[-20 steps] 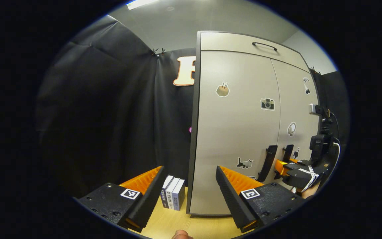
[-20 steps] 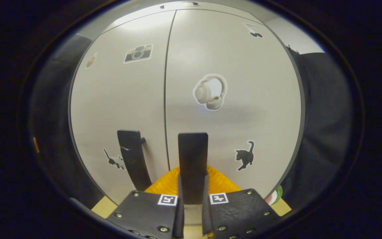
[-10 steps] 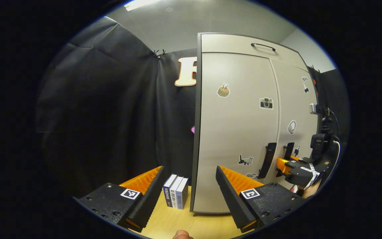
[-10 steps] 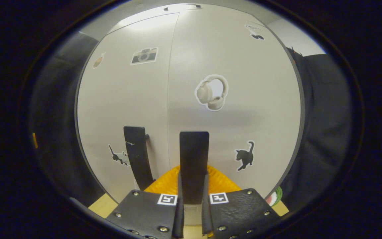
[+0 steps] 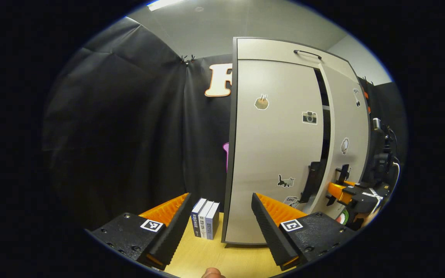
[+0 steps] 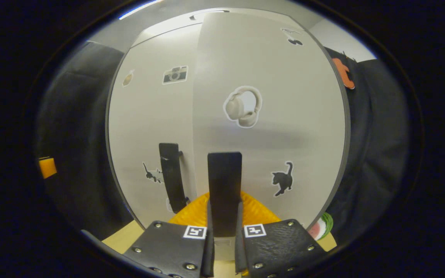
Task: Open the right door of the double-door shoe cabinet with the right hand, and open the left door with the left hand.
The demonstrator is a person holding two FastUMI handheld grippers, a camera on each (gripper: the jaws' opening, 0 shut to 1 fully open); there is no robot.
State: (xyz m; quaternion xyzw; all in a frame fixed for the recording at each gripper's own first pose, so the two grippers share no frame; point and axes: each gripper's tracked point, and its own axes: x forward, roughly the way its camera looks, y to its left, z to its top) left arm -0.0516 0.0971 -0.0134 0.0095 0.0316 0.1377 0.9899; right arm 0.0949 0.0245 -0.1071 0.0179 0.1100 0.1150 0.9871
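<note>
Both fingers (image 6: 242,227) tight on right door handle (image 6: 224,181), door (image 6: 276,123) ajar.

three upright books (image 5: 205,218), wooden tabletop (image 5: 211,258)

Right door (image 5: 347,127) ajar, apparently gripper-held

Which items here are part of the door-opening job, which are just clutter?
Job:
right door, ajar
right door handle, right tool shut on it
left door, closed
left door handle
left tool, open, short of the cabinet

Clutter:
small boxes on the tabletop beside the cabinet
stickers on the doors, e.g. headphones sticker
top drawer handle
</note>
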